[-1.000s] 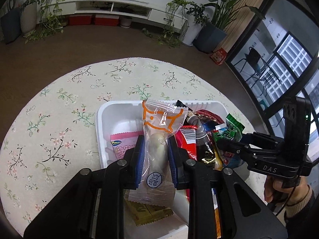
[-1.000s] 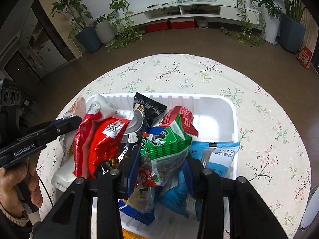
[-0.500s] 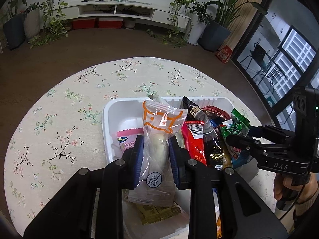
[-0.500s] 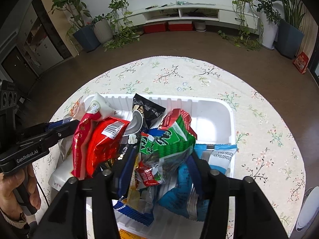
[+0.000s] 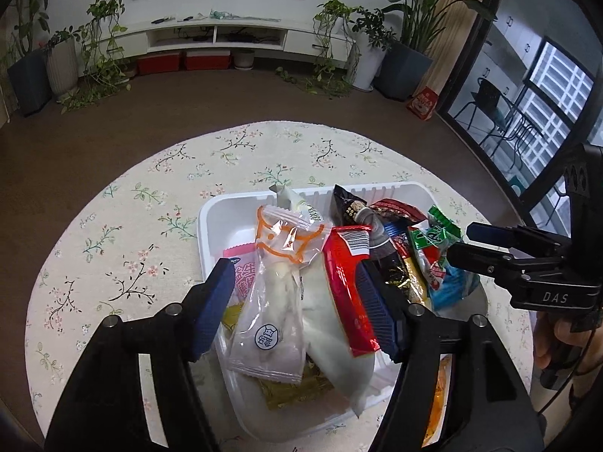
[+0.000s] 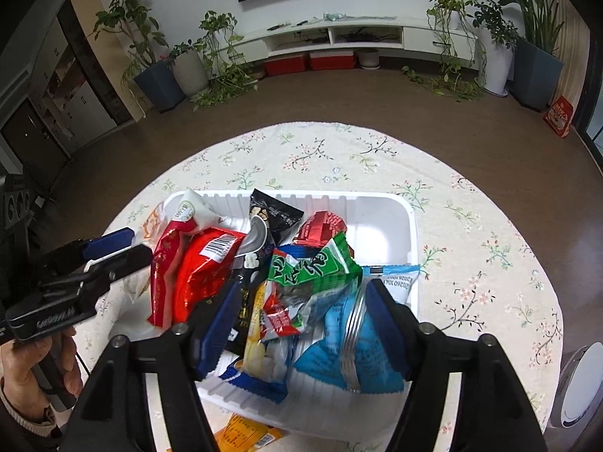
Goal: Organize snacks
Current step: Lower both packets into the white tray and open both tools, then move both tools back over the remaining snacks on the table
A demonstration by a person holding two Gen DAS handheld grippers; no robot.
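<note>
Snacks, assorted, stacked upright in one white tray [image 5: 211, 233] on our round floral-cloth table [image 5: 124, 226].

Left gripper [image 5: 297, 312]: jaws have just been opening and now stand wide. The clear bun packet with orange print [image 5: 279, 286] and the red packet [image 5: 345, 282] lie between the pads, neither pressed; the left pad is plainly clear of the bun packet, and the right pad sits just beside the red one.

Right gripper [image 6: 301, 324]: jaws likewise just opening, now apart. The green packet [image 6: 312, 271] and the blue packet [image 6: 354, 339] lean between its pads, not squeezed as far as we can see.

Outlier: an orange packet [image 6: 245, 433] lies outside the tray at its near edge.

Handling note: we judge this a release step. We should lift both grippers straight up and away, without sweeping sideways, since the leaning packets would likely topple if a pad dragged them. The orange packet appears to be left to collect.
</note>
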